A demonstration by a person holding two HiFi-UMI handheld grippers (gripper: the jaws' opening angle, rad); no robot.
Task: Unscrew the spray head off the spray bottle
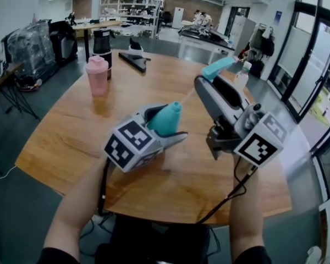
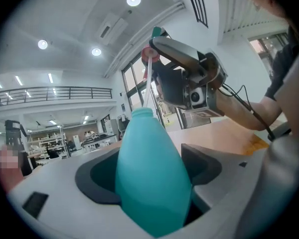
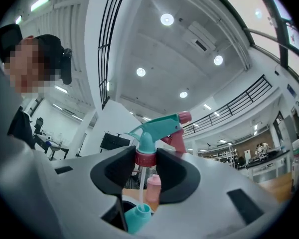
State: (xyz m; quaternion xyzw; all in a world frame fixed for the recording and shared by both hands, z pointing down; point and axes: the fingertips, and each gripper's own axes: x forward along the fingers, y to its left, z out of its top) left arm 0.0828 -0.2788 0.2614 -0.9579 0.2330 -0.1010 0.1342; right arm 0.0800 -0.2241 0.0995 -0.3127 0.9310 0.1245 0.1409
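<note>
Above wooden table (image 1: 60, 139), left claw (image 2: 150, 169) clamps tapered teal bottle (image 2: 147, 148); right claw (image 3: 145, 159) clamps spray head (image 3: 157, 126).

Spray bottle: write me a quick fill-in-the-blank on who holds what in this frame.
1. The left gripper is shut on the teal ____.
2. The right gripper is shut on the spray ____.
3. Between those two things runs a thin white ____.
4. The shaker standing on the table is ____.
Missing words: bottle; head; tube; pink.
</note>
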